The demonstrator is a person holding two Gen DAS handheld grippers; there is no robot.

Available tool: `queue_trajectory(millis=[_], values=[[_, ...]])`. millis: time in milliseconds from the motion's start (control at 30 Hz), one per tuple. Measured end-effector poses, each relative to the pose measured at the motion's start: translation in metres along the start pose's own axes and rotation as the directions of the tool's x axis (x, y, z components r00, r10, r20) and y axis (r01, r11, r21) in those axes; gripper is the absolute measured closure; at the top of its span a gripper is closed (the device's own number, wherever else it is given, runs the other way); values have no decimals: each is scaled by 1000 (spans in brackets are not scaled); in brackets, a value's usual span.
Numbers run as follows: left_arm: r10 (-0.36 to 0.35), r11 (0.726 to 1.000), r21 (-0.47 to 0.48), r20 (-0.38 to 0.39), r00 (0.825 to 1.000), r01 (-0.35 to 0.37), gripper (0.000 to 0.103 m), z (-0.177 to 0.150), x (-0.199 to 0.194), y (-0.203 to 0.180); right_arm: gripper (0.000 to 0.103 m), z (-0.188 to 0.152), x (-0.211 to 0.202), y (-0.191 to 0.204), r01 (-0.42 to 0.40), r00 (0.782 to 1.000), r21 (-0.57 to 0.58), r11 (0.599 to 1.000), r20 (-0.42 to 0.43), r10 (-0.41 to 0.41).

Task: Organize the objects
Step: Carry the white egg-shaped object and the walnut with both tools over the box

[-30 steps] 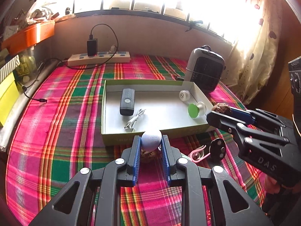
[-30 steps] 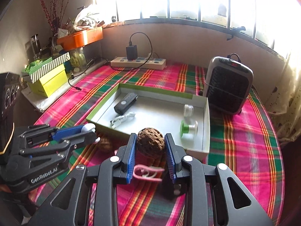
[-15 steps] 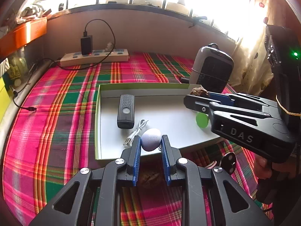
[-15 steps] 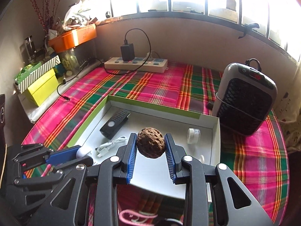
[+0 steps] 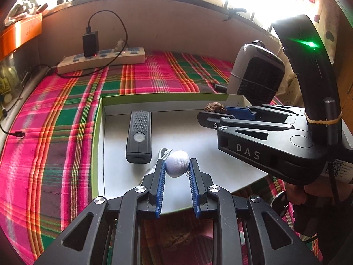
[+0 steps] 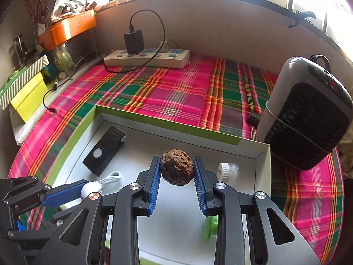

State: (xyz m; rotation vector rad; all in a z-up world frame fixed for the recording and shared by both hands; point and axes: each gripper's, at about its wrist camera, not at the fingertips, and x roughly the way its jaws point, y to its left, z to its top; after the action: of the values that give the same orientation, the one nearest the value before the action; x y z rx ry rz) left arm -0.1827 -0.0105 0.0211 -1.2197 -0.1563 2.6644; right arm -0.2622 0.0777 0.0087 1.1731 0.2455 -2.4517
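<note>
Left wrist view: white ball is pinched by the left gripper, held over the tray just beside the black remote and cable, likely for dropping in

Right wrist view: walnut is clamped by the right gripper, carried above the tray's floor near the white cap, probably to be sorted there too

Left gripper clamps a white ball over the white tray, above a white cable beside the black remote. Right gripper holds a walnut over the tray's far right.
</note>
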Motion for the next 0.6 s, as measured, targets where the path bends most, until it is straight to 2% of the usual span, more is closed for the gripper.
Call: queue_trajectory(millis=[600], values=[[6, 1000, -2, -36, 999, -6, 84, 1, 16, 5, 72, 4, 20, -2, 29, 999, -15, 999, -37, -29]])
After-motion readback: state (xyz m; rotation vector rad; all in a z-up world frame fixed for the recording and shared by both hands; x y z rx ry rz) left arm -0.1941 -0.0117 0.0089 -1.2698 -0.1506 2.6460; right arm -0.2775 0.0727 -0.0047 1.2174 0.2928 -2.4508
